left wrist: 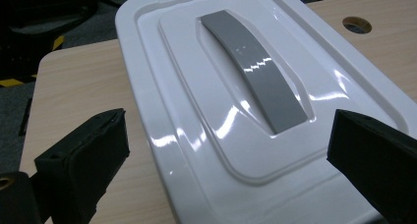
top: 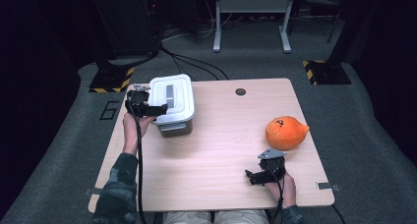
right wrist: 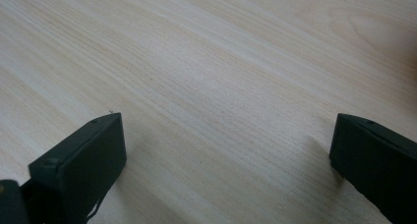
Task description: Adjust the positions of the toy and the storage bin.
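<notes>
While the person sits at the near edge of a pale wooden table [top: 216, 155], each hand holds a black gripper above its top. The left gripper [top: 160, 107] reaches over the side of a white plastic box [top: 171, 103], its tips just above the glossy lid. In the left gripper view its jaws stand spread wide, one at each lower corner, with the lid [left wrist: 246, 111] between and beyond them; nothing is pinched. A grey curved handle [left wrist: 255, 71] lies sunk in the middle of the lid, straight ahead of the jaws. The box stands upright near the table's far left corner, its grey base showing below the lid.

The right gripper [top: 252, 177] hovers low over bare wood near the front right of the table, pointing left. Its jaws are also spread wide and hold nothing; in the right gripper view the wood grain [right wrist: 221, 86] runs slantwise between them. Just behind this gripper, farther from the person, sits a round orange soft toy [top: 286, 132], close but not touching.

A small round hole [top: 240, 92] marks the table's far edge. Around the table lies grey carpet [top: 373, 135]. Black cables [top: 196, 62] trail across it toward a white metal frame [top: 252, 17] at the dim back of the room, and yellow-and-black striped plates [top: 324, 71] sit on the floor to either side.
</notes>
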Tool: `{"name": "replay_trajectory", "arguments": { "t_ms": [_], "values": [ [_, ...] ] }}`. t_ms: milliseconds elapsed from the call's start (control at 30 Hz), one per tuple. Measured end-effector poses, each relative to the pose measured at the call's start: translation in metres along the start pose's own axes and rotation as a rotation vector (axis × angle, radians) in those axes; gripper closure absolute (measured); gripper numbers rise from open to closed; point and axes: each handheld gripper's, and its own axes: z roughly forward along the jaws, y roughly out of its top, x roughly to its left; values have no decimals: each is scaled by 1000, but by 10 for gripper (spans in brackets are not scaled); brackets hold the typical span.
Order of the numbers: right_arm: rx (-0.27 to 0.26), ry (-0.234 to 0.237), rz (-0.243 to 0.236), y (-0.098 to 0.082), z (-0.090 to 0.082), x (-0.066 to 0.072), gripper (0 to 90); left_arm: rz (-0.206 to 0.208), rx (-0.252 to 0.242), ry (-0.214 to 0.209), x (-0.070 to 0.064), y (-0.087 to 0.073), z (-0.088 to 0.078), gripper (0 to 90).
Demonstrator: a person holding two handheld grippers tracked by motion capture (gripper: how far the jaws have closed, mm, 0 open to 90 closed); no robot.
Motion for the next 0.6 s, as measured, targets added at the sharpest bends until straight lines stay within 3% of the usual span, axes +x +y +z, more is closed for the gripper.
{"name": "replay_trajectory", "arguments": {
  "t_ms": [100, 233, 333, 500, 600],
  "values": [
    [0, 1, -1, 0, 0, 0, 1, -2, 1, 3, -3, 6, 5, 10],
    [0, 1, -1, 0, 0, 0, 1, 24, 36, 20, -14, 20, 19, 17],
    [-1, 2, -1, 0, 0, 0, 2, 19, 58, 20, -18, 26, 29, 86],
    [-1, 2, -3, 0, 0, 0, 4, 50, 78, 39, -29, 32, 40, 206],
    [-1, 2, -4, 0, 0, 0, 4, 26, 95, 43, -31, 33, 47, 295]
  ]
}}
